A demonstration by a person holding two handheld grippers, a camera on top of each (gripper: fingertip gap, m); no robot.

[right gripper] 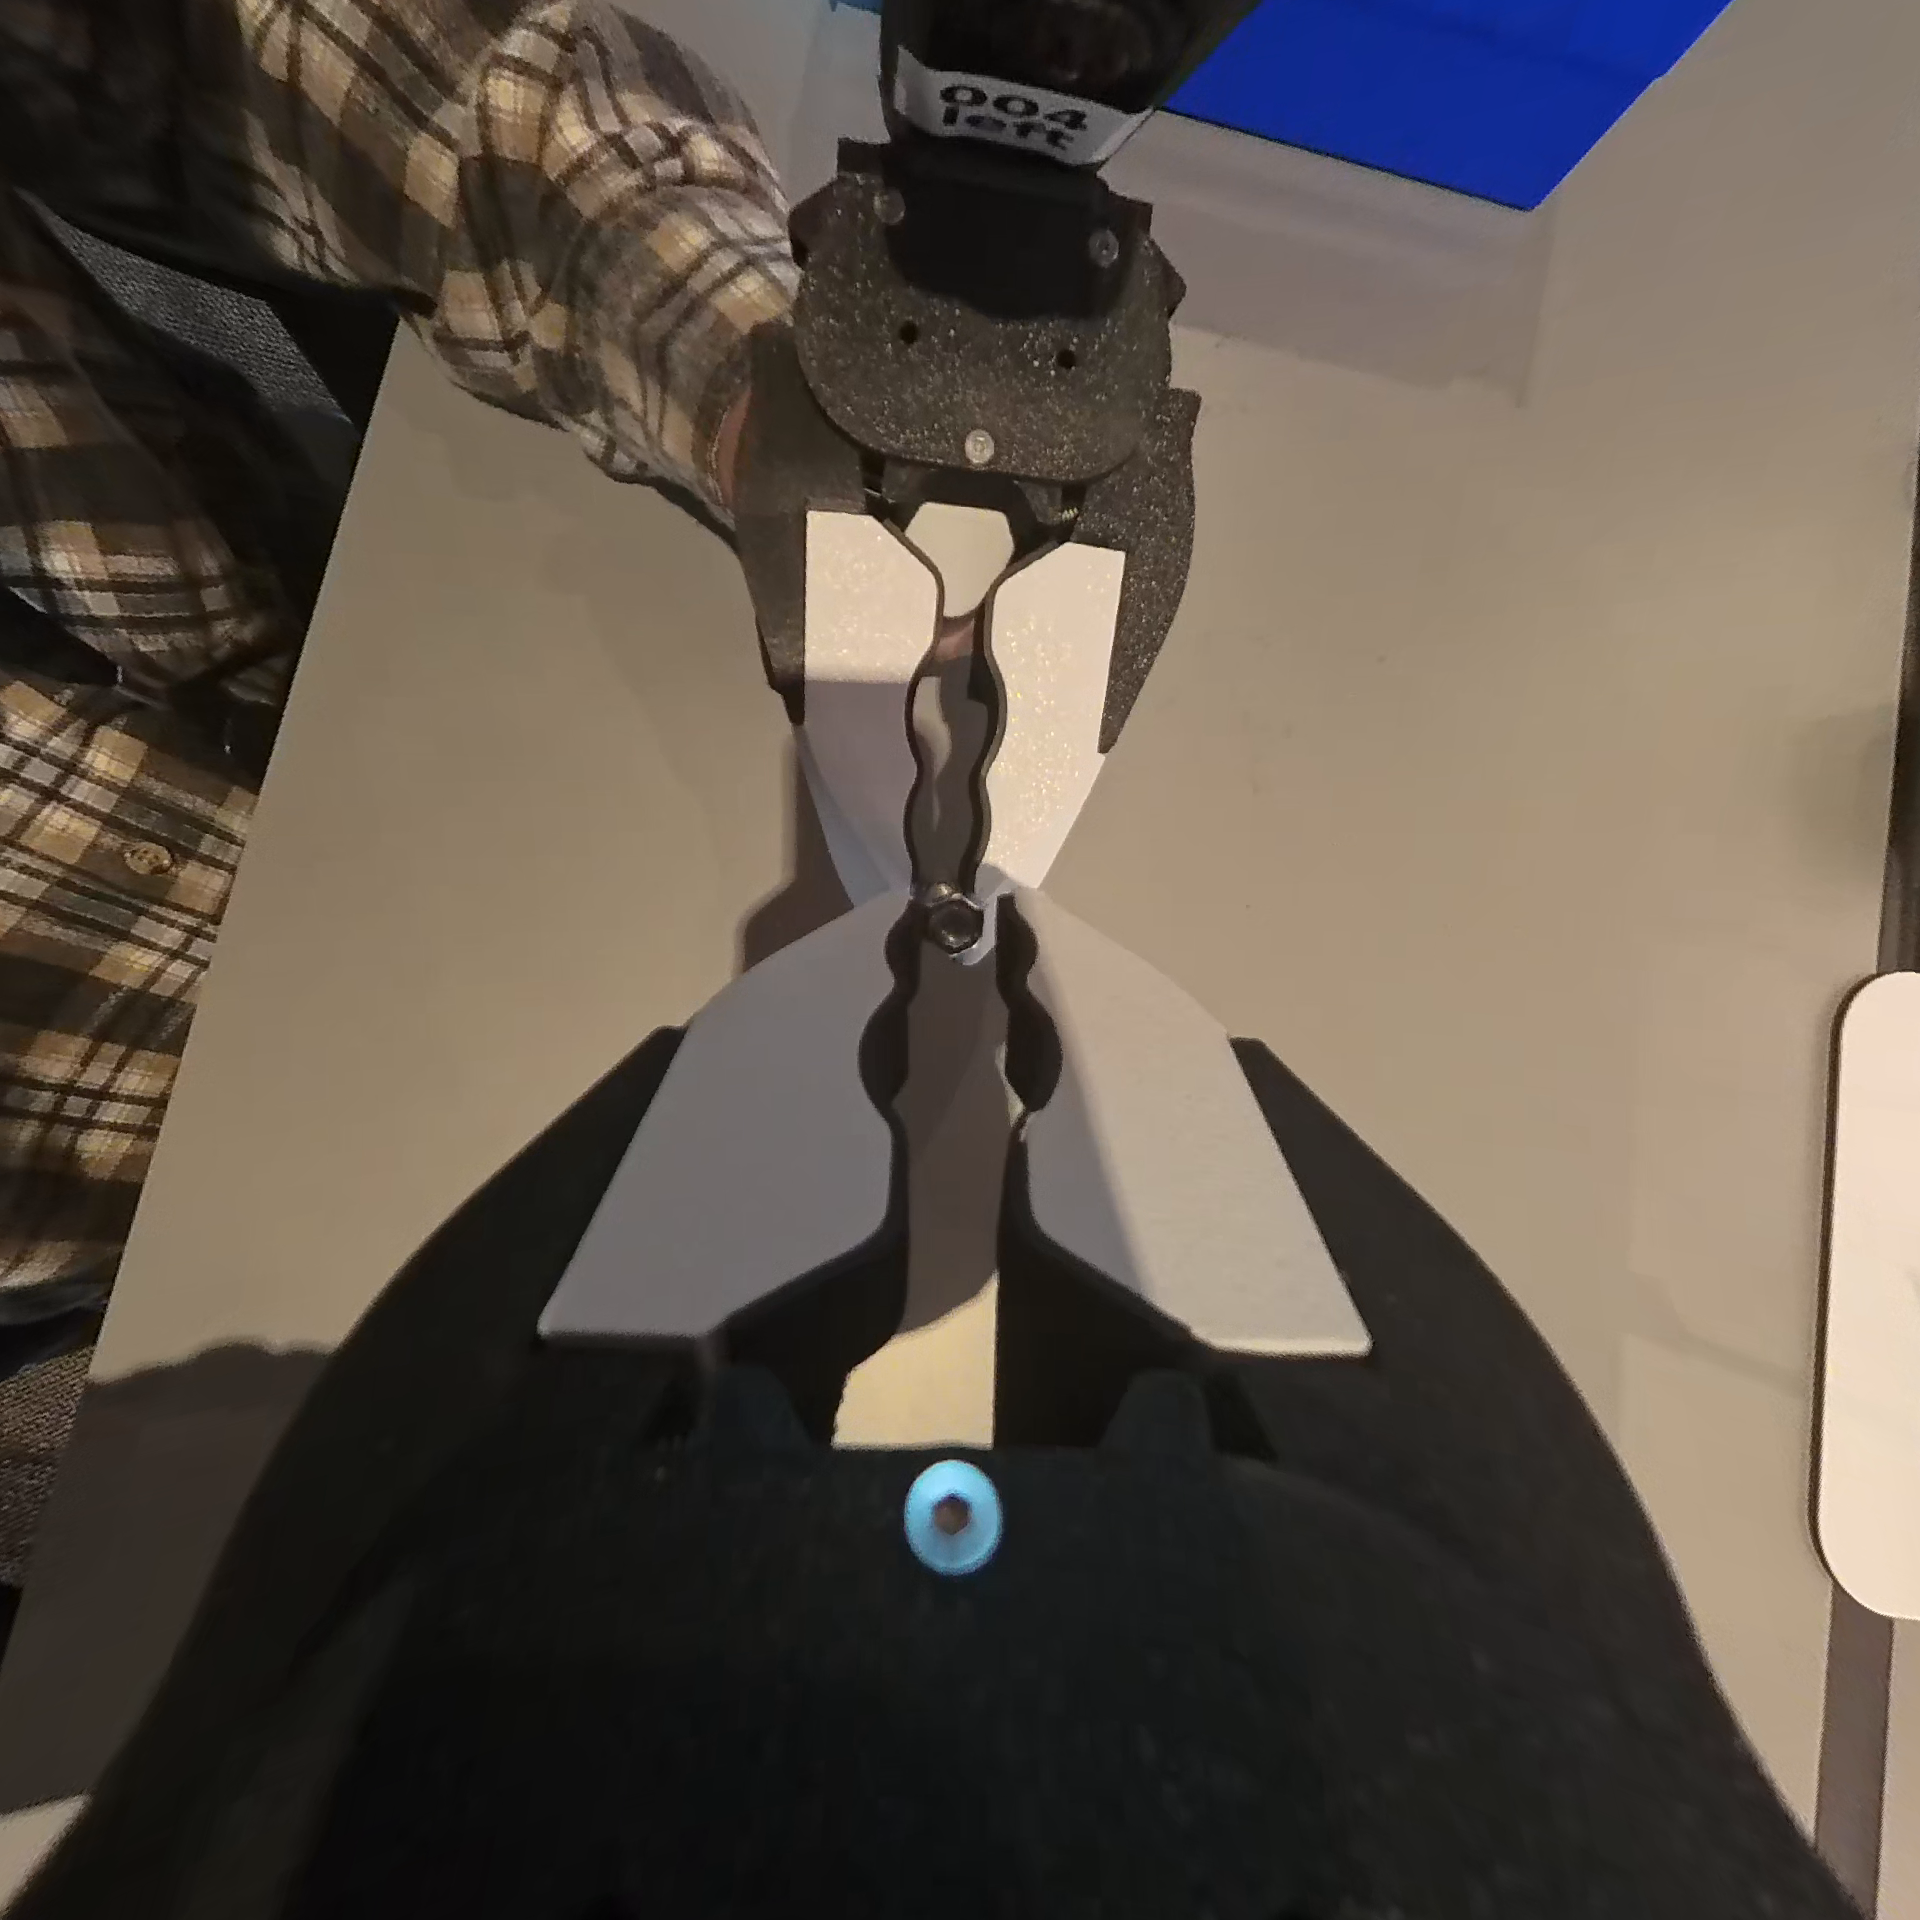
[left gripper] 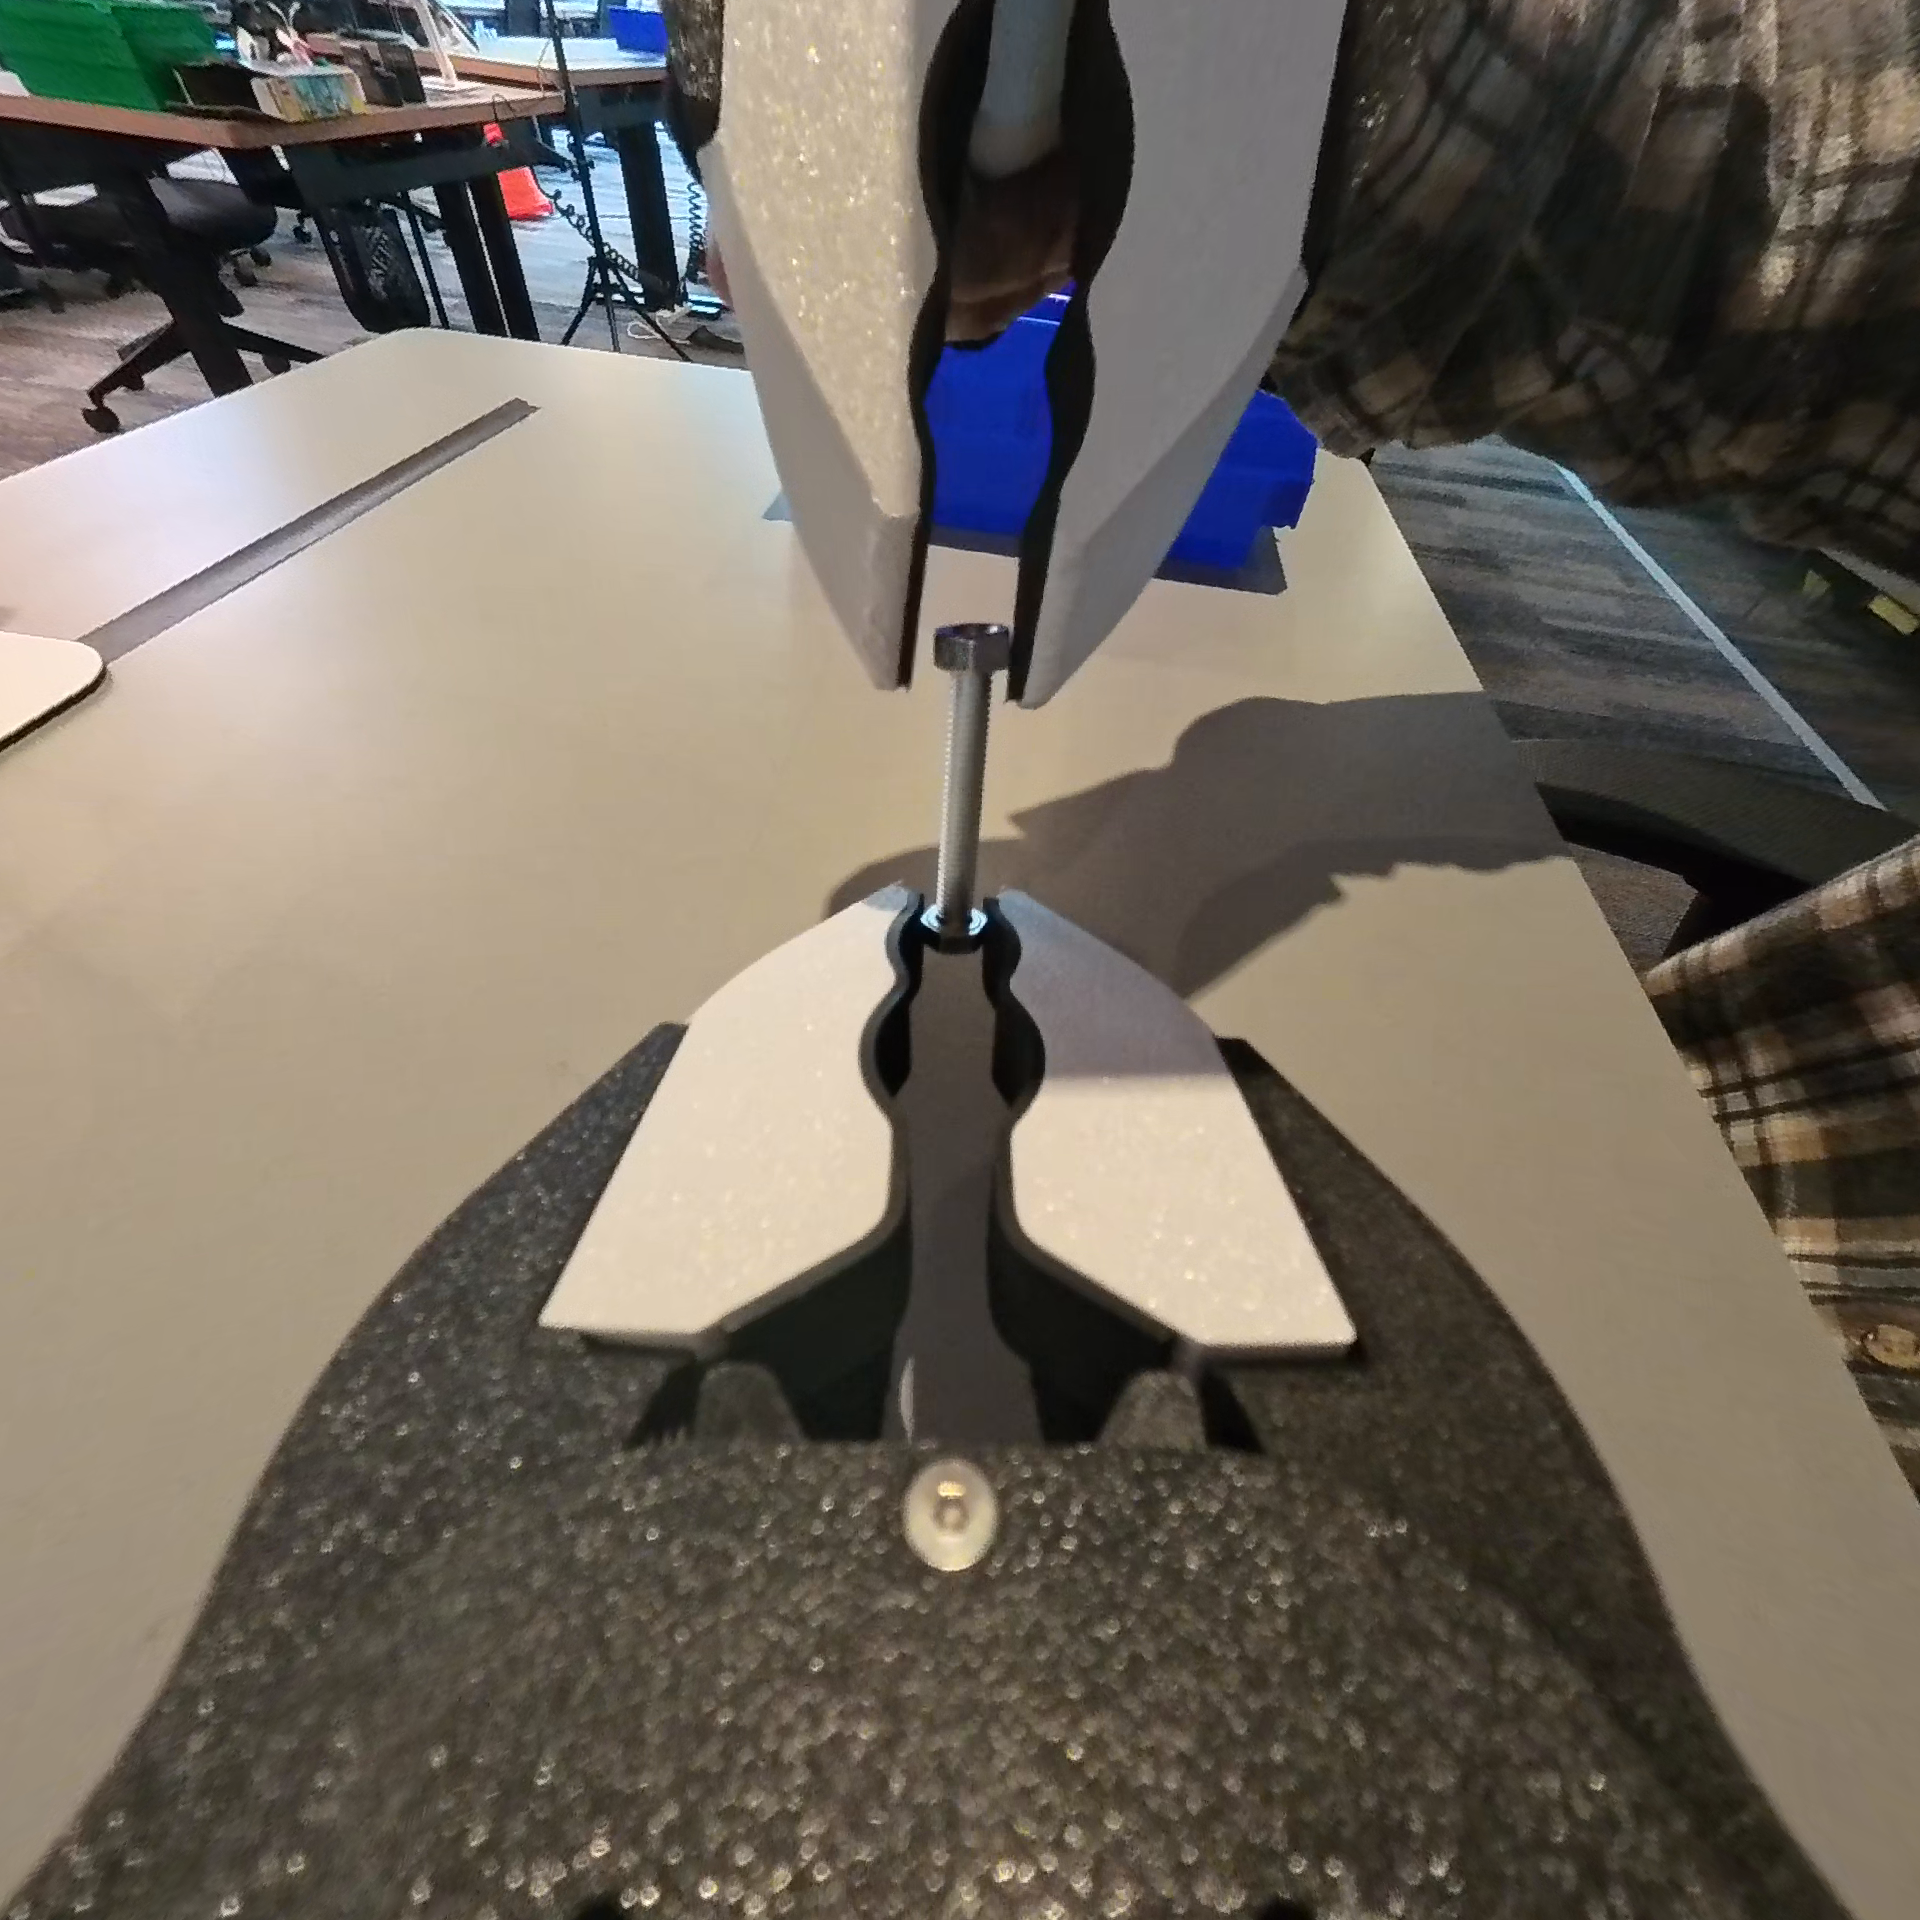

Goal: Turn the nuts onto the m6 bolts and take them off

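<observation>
My left gripper (left gripper: 956,930) is shut on a small hex nut (left gripper: 957,921) at its fingertips. A silver threaded bolt (left gripper: 961,790) rises out of the nut. Its dark head (left gripper: 970,649) stands between the fingers of my right gripper (left gripper: 966,670), which comes down from above. A gap shows between the head and each pad, so the right gripper is open. In the right wrist view the bolt head (right gripper: 948,923) is seen end-on between my right gripper's tips (right gripper: 951,935), with a sliver of light on its right side. The left gripper (right gripper: 940,881) points toward it from the far side.
A blue bin (left gripper: 1236,488) stands on the beige table (left gripper: 416,727) behind the grippers; it also shows in the right wrist view (right gripper: 1455,94). A white board (left gripper: 42,675) lies at the table's left. Plaid sleeves (left gripper: 1662,260) are at the right, by the table edge. The left gripper's tips are roughly 5 cm from the right gripper's.
</observation>
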